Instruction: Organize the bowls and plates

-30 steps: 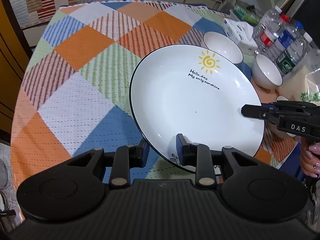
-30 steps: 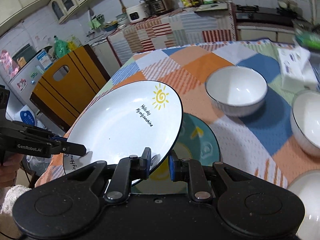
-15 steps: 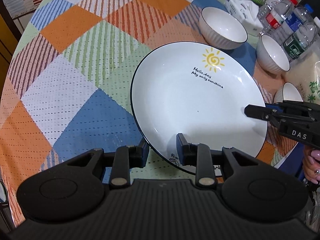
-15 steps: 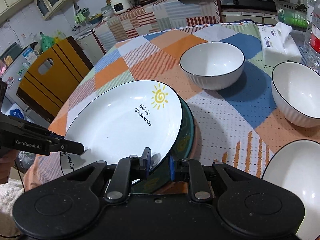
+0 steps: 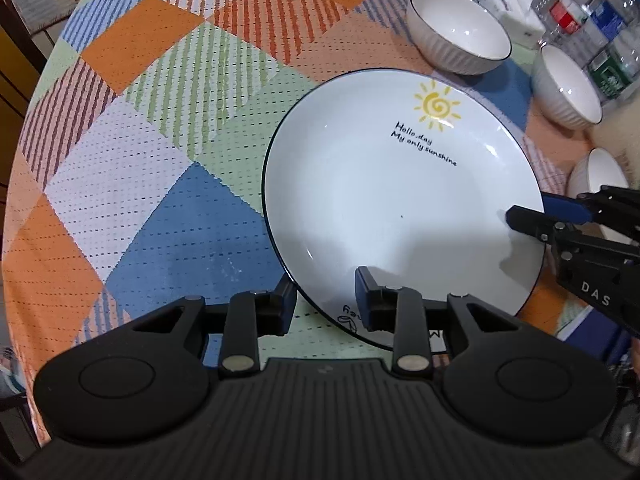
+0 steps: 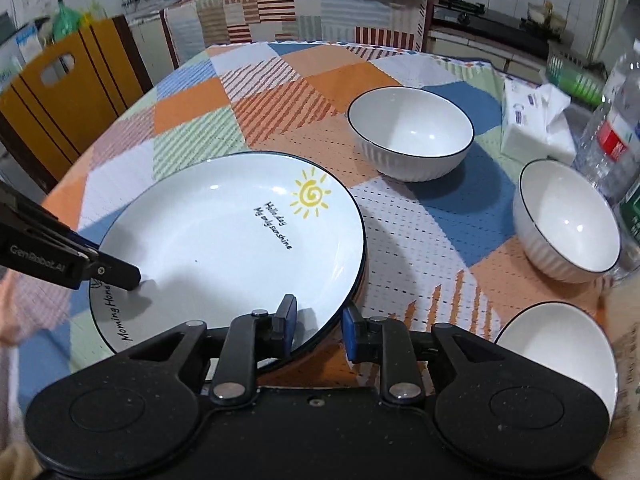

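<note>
White third bowl [image 6: 560, 344], right-wrist view only

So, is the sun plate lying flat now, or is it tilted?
Flat. In the right wrist view the sun plate sits level on another plate, whose rim shows just beneath its right edge.

The white plate [image 5: 400, 208] is being straddled at its near rim by the left gripper [image 5: 326, 300], while its right rim is being straddled by the right gripper [image 5: 532, 216], whose jaws are opening.
</note>
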Demonstrator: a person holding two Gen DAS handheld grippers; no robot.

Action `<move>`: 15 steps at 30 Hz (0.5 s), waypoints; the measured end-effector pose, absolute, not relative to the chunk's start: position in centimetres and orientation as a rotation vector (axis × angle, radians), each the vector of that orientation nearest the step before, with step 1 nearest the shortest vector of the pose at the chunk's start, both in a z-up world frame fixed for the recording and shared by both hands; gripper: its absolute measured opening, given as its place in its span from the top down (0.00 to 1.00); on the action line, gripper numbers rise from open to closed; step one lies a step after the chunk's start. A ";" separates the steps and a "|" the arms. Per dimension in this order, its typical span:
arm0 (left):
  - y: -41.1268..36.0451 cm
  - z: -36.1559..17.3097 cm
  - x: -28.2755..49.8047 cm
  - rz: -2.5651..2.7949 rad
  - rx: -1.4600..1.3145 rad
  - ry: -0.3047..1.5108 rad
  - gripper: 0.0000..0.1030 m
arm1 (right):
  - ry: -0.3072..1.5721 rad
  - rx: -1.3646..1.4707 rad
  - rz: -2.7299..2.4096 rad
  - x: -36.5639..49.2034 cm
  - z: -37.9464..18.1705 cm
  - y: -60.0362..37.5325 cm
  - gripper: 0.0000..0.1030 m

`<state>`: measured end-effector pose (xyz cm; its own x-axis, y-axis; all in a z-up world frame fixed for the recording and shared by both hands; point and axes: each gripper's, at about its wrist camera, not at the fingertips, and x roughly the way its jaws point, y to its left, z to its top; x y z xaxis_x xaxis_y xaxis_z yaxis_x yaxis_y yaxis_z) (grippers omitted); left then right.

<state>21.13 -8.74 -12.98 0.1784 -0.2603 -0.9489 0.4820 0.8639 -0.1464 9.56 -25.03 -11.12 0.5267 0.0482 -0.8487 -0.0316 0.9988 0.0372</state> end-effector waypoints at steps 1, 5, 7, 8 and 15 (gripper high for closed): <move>-8.8 -13.1 21.0 -0.529 0.210 1.288 0.72 | 1.020 0.002 0.040 9.5 -11.3 -24.9 0.72; -9.1 -13.1 20.7 -0.511 0.209 1.272 0.71 | 0.990 -0.167 -0.001 9.0 -11.5 -23.0 0.70; -9.0 -13.1 20.5 -0.502 0.204 1.264 0.71 | 0.974 -0.207 -0.018 9.0 -11.7 -22.3 0.70; -8.9 -13.0 20.4 -0.499 0.199 1.259 0.71 | 0.959 -0.210 -0.020 8.9 -11.8 -22.3 0.70; -8.5 -11.3 18.4 -0.476 0.191 1.203 0.72 | 0.826 -0.078 -0.060 6.8 -10.7 -23.7 0.68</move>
